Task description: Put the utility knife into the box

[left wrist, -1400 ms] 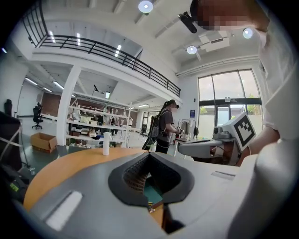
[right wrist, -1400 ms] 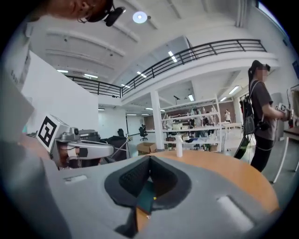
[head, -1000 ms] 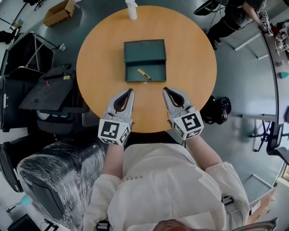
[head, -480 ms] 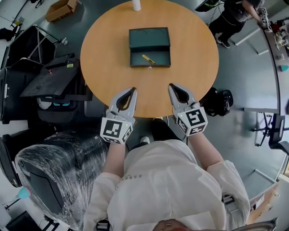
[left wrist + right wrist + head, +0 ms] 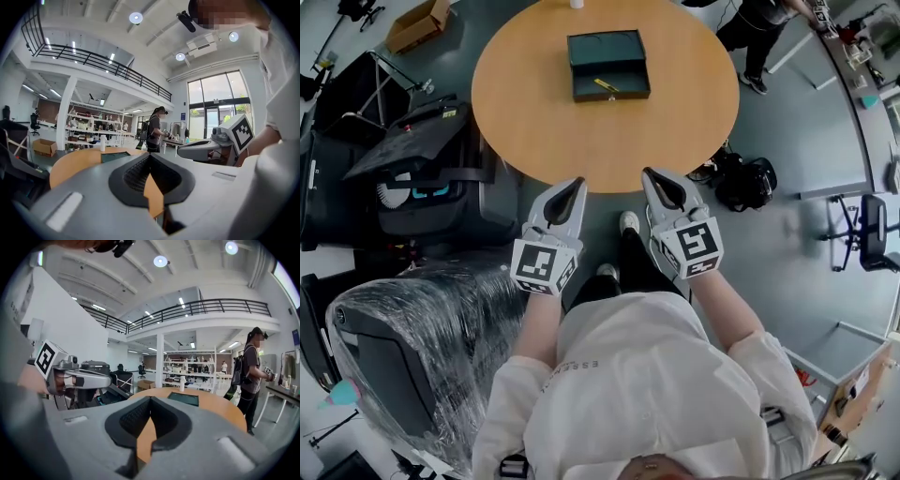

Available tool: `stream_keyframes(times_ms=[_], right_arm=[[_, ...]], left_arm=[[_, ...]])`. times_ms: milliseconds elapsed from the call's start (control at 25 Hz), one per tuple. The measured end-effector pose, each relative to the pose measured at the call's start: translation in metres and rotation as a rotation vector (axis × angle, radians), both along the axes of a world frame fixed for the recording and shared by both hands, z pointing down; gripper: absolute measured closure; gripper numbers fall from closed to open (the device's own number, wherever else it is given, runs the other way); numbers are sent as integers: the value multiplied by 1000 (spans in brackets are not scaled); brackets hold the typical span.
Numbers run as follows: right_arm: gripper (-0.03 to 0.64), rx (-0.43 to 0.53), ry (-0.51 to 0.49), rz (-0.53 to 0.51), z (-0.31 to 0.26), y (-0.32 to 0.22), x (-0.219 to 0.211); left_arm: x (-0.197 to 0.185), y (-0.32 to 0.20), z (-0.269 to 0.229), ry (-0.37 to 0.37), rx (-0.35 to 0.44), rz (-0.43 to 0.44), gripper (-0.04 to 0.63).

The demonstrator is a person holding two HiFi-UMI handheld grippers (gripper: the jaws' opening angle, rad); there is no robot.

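The dark green box (image 5: 607, 64) lies open on the round wooden table (image 5: 534, 112), far from me. The yellow utility knife (image 5: 605, 85) lies inside the box's near half. My left gripper (image 5: 577, 183) and right gripper (image 5: 648, 173) hang side by side just off the table's near edge, over the floor, both shut and empty. The left gripper view looks past the closed left gripper (image 5: 150, 155) to the box (image 5: 115, 156) on the table. The right gripper view shows its gripper (image 5: 150, 399) shut, with the box (image 5: 183, 398) beyond.
A plastic-wrapped chair (image 5: 403, 356) and black cases (image 5: 403, 178) stand at my left. A black bag (image 5: 748, 180) lies on the floor to the right of the table. A white bottle (image 5: 577, 3) stands at the table's far edge, and a person (image 5: 759, 28) stands beyond.
The view has backed away from the table. Both grippers, earlier over the tabletop near the box, now sit off its near edge. The knife has stayed in the box.
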State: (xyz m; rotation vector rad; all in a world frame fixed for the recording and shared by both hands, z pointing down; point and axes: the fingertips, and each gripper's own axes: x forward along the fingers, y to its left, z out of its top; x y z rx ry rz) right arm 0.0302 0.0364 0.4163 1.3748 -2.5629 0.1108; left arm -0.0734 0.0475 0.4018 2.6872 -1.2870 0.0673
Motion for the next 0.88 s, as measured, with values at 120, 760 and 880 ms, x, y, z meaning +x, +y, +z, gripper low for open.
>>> stream_keyframes(times_ms=[120,760,880], right_arm=[[624,-1,3,12,-2,32,0],[624,-19,15,-36,-9,98,34],[624,-19,5,-33,-13,101,43]], left_arm=[[0,27,4,13,-12,16,580],[38,84,-17,32,25,-5,580],[47,90,-17,28,26,5,580]])
